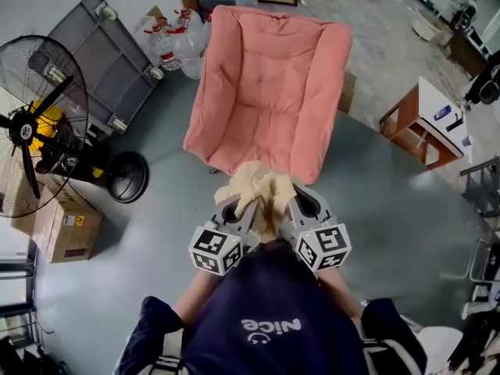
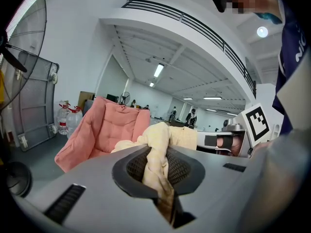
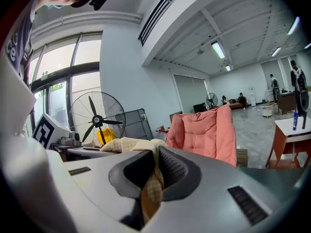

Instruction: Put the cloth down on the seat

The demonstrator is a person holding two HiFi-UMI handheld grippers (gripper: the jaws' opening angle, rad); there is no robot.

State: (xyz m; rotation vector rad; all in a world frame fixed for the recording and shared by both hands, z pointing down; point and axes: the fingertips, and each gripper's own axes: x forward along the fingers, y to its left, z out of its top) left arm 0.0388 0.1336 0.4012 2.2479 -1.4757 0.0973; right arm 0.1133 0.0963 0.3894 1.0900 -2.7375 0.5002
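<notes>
Workshop hall: pedestal fan (image 1: 35, 123), concrete floor (image 1: 375, 201)

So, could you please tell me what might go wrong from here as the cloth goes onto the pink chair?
1. The cloth hangs bunched between the left gripper and right gripper, right at the front edge of the pink chair. Released here, it would likely slip down to the floor.
2. Both jaws pinch folds deep between their pads, so if one opens late the cloth could snag and be dragged back off the chair.
</notes>
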